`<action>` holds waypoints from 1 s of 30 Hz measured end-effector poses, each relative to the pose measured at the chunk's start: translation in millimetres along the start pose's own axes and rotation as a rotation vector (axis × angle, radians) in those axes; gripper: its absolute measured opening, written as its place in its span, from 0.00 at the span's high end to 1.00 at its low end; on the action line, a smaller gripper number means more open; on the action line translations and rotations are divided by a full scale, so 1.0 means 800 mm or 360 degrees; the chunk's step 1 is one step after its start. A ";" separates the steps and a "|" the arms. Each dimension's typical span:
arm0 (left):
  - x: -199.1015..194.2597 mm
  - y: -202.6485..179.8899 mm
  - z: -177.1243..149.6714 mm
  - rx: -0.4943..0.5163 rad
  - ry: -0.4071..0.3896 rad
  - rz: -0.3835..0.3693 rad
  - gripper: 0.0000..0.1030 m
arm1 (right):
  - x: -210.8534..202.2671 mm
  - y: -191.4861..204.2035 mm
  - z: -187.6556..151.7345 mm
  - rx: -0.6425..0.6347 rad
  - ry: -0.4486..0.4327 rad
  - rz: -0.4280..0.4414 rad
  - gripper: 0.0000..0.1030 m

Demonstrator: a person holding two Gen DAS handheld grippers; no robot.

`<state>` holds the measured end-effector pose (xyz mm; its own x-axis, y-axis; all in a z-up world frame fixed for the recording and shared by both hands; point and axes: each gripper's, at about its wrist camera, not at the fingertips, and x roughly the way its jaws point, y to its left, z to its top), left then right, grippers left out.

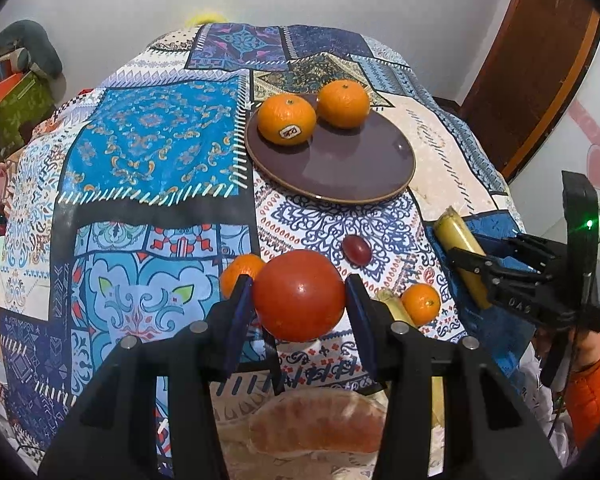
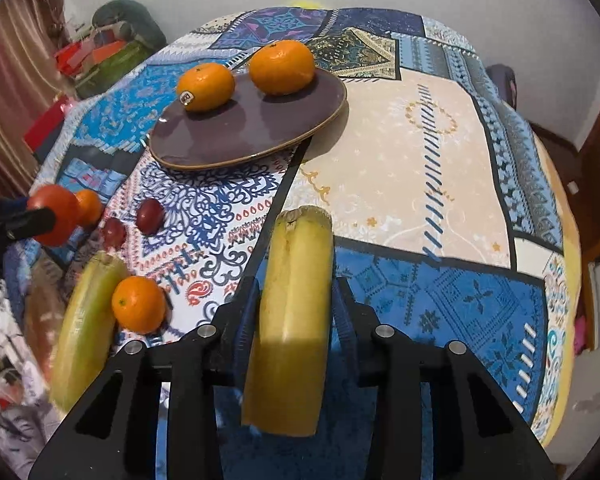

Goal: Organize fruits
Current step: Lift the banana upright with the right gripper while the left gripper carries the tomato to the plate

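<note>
My left gripper is shut on a red-orange tomato and holds it above the patterned cloth; it also shows at the left of the right wrist view. My right gripper is shut on a yellow banana piece, seen at the right of the left wrist view. A dark purple plate holds two oranges; the plate also shows in the right wrist view. A small orange and a second banana piece lie on the cloth.
Two dark red grapes lie near the plate. Another small orange sits behind the tomato. A peeled citrus segment lies under my left gripper. Clutter and boxes stand at the left beyond the table edge.
</note>
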<state>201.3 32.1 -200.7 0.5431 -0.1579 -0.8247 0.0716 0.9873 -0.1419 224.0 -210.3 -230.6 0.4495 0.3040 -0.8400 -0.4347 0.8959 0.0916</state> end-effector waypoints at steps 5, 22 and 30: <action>-0.005 -0.003 0.013 0.0009 -0.0036 -0.0001 0.55 | -0.006 -0.002 0.004 0.0057 -0.0058 0.0029 0.68; 0.003 -0.004 0.073 0.0030 -0.0133 -0.0001 0.55 | -0.047 0.010 0.076 -0.0003 -0.0351 0.0071 0.70; 0.032 0.003 0.098 0.0030 -0.0119 -0.0004 0.55 | -0.032 0.020 0.107 -0.0057 -0.0372 0.0092 0.70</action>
<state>280.9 31.5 -179.3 0.6040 -0.1595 -0.7809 0.0887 0.9871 -0.1331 272.3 -176.4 -161.7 0.5895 0.4247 -0.6871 -0.4903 0.8641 0.1135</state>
